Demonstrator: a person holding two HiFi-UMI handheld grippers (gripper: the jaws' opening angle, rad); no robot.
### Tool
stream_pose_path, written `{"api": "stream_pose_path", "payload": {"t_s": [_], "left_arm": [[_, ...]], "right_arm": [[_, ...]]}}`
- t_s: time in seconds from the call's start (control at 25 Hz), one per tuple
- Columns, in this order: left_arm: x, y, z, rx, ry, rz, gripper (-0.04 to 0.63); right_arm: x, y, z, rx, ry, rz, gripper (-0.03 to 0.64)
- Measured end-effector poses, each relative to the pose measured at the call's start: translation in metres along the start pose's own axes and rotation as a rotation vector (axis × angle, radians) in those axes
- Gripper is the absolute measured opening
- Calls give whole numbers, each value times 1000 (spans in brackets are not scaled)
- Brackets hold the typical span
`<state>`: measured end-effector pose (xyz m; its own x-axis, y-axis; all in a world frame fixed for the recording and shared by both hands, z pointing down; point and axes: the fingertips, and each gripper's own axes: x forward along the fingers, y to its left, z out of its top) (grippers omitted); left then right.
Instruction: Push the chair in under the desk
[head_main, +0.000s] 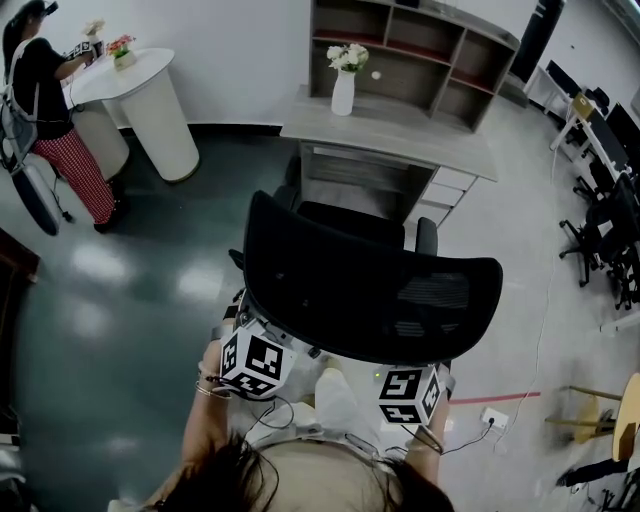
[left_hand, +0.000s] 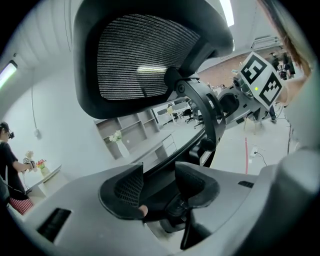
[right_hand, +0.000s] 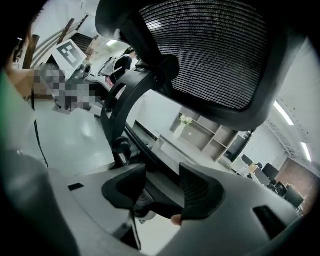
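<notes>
Standing behind the chair (head_main: 370, 290), on the near side of the desk (head_main: 420, 140). Gripping the lower rim of the chair's back with the left gripper (left_hand: 161, 186), jaws pressed onto the dark edge filling the gap. Gripping the same rim with the right gripper (right_hand: 162, 187), clamped likewise, farther right along the desk's front. Seat just before the desk's opening; hard to tell whether under the top. On the desk, a white vase (head_main: 343, 92); behind the desk, a shelf (head_main: 420, 50); left of the desk, well apart, a round table (head_main: 140, 75) and a person (head_main: 40, 80).
</notes>
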<state>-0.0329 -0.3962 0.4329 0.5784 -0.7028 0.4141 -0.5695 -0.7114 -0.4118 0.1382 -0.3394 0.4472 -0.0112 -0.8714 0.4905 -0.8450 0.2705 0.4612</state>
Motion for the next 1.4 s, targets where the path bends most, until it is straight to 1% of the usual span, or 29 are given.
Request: {"api": "stream_pose_path", "payload": {"t_s": [0.52,0.64,0.88,1.4], "left_arm": [[21,17,5,-9,0,27,196],[26,19,7,-15,10,27,196],[37,24,12,-38,-2,31,198],[62,46,14,-38,4,21,198]], "right_arm": [[24,-16,10,-16,-16,23,209],[30,-21,11,-17,-18,32,209],[40,-28,14,-23,-23,43,209],[64,-39,26,-20,-50,46,201]]}}
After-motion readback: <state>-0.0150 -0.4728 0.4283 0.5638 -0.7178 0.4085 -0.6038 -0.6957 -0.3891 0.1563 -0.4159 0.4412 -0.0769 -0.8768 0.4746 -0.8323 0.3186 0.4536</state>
